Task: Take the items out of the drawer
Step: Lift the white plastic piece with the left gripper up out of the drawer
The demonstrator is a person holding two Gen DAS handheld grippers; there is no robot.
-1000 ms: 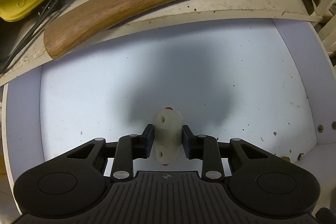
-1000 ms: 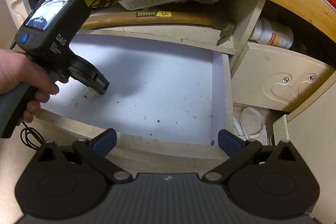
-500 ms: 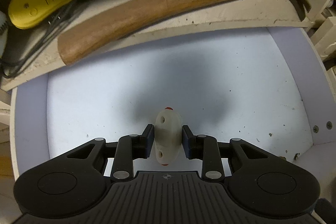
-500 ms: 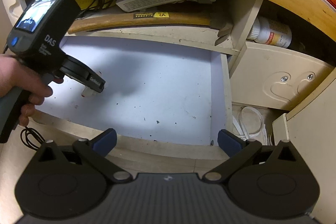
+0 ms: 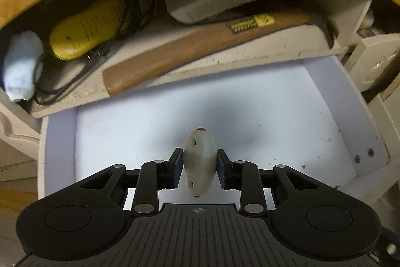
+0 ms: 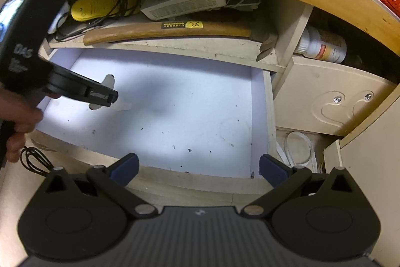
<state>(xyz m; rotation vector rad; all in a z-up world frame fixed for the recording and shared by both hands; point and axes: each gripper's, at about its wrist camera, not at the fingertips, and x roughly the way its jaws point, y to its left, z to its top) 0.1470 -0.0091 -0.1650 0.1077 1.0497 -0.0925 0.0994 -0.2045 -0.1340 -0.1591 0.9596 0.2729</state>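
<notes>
Cream plastic fitting [image 5: 199,162] sits clamped between the left gripper [image 5: 199,168] jaws, now lifted higher above the white drawer [image 5: 275,121] floor below them; extraction looks underway. Right gripper [image 6: 198,168] gapes wide, empty.

We see an open drawer [image 6: 257,116] with a pale, speckled floor, bare of objects. Behind it runs a shelf [image 6: 200,51], where a wooden-handled hammer [image 6: 170,30] lies lengthwise along the front edge; a yellow device [image 5: 87,26] wrapped in black cord and a white vented box [image 6: 185,4] sit behind it.
</notes>
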